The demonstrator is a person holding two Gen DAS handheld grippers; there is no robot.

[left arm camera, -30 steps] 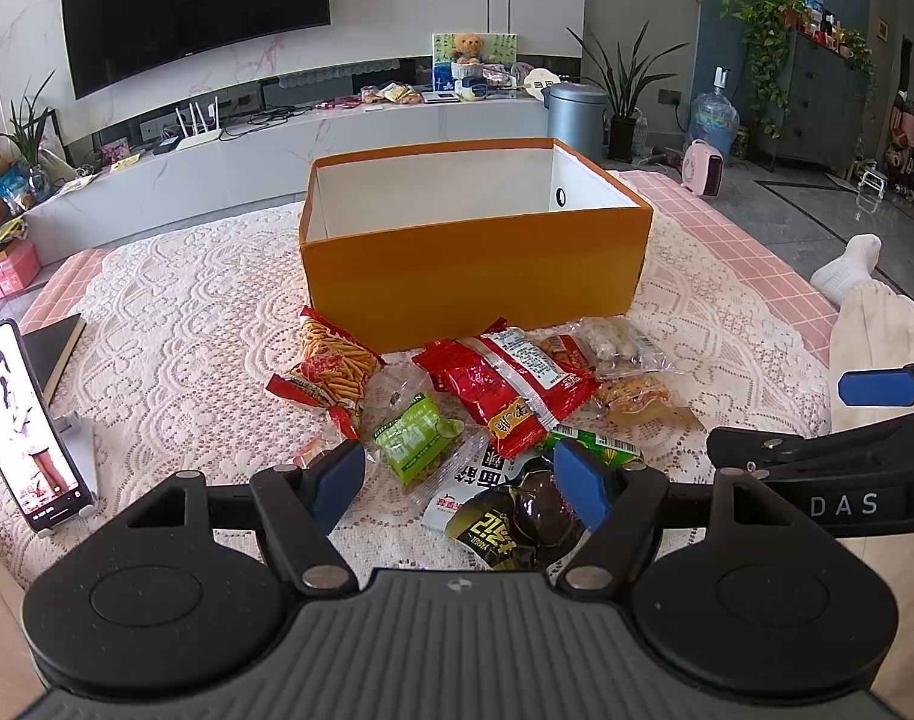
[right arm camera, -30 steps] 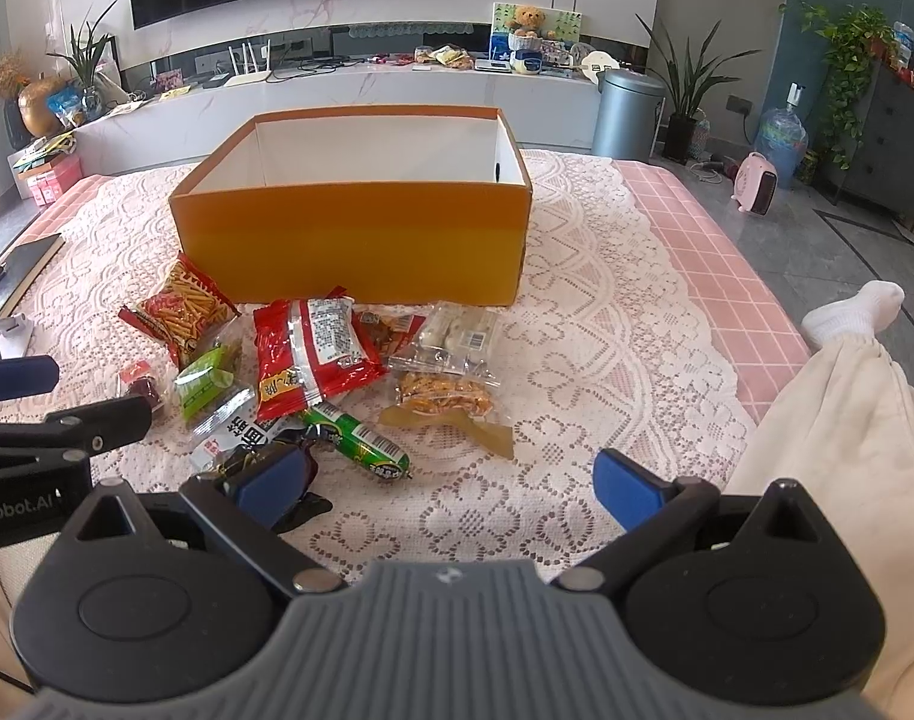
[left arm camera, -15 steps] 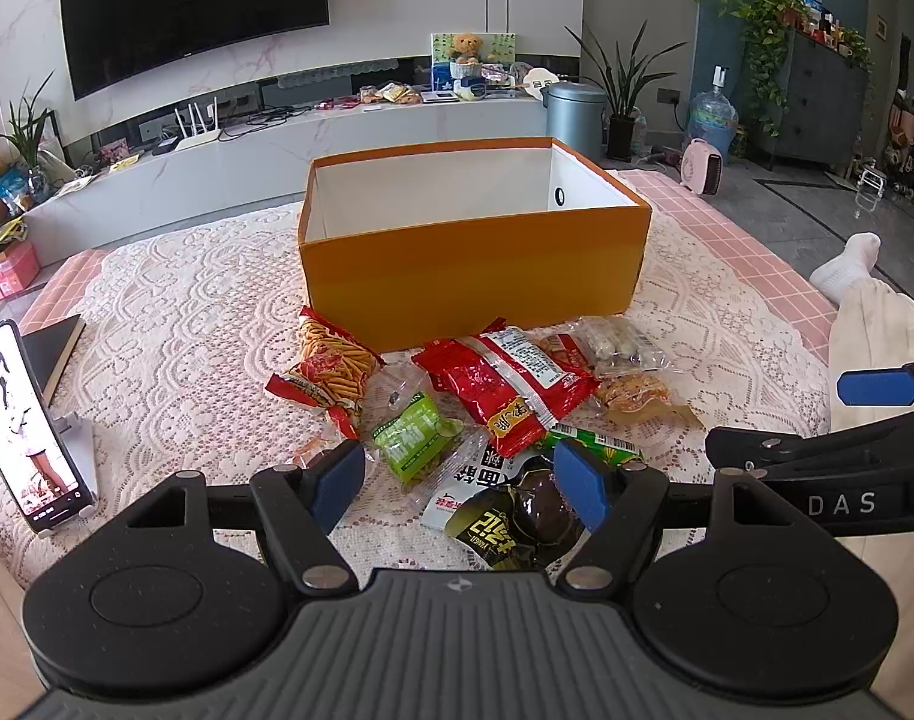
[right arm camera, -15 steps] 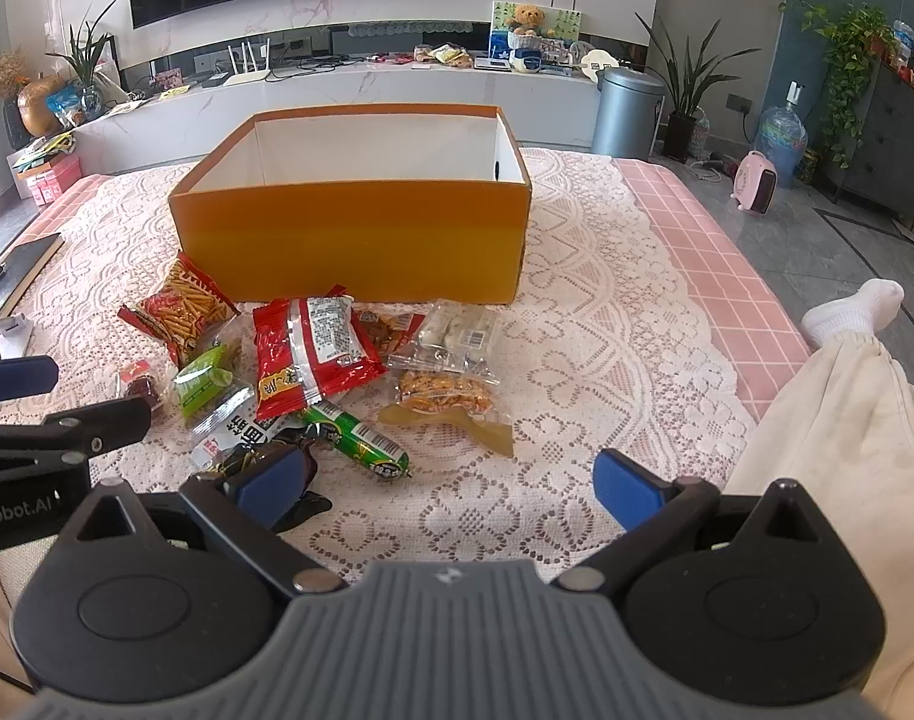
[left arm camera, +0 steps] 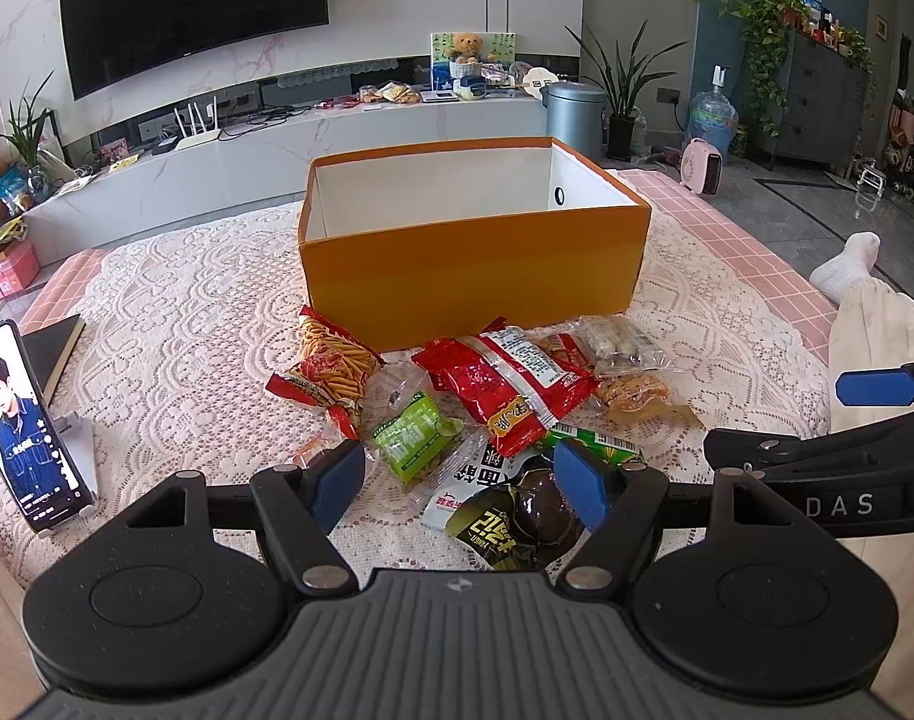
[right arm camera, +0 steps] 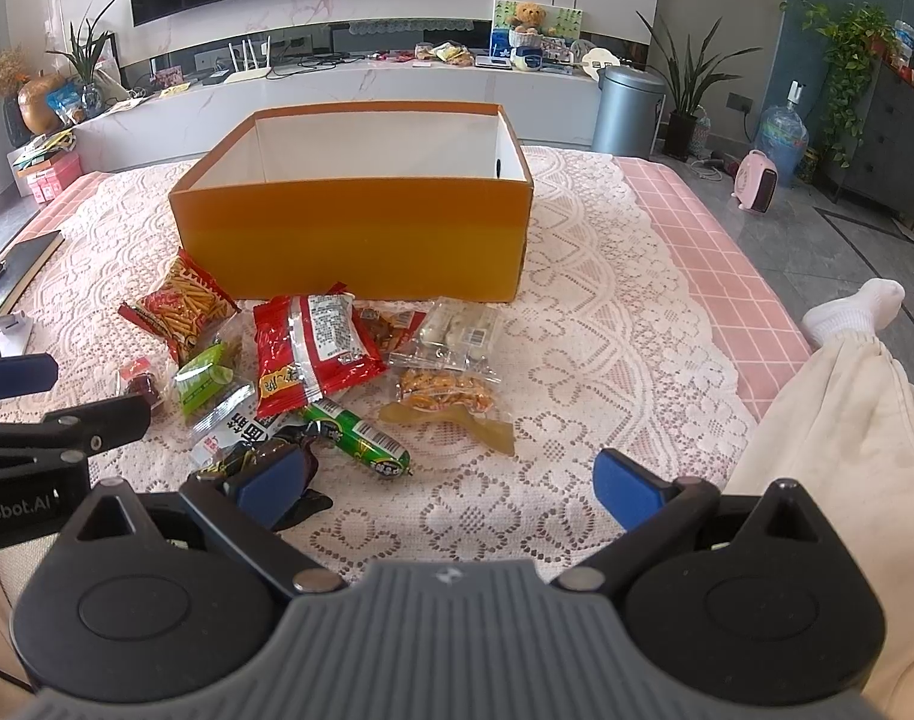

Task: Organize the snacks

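Note:
An open orange box (left arm camera: 469,270) (right arm camera: 349,234) with a white inside stands on the lace-covered table. Several snack packets lie in a pile in front of it: a large red packet (left arm camera: 505,378) (right arm camera: 307,354), an orange stick-snack bag (left arm camera: 331,366) (right arm camera: 184,309), a green packet (left arm camera: 415,435) (right arm camera: 202,378), a green sausage (right arm camera: 361,441) and a dark packet (left arm camera: 511,519). My left gripper (left arm camera: 460,483) is open and empty, just above the near edge of the pile. My right gripper (right arm camera: 451,483) is open and empty, near the table, right of the pile.
A phone on a stand (left arm camera: 28,426) and a dark notebook (left arm camera: 52,348) sit at the table's left edge. A person's leg in cream trousers (right arm camera: 841,420) lies along the right side. A TV console (right arm camera: 337,96) stands behind the table.

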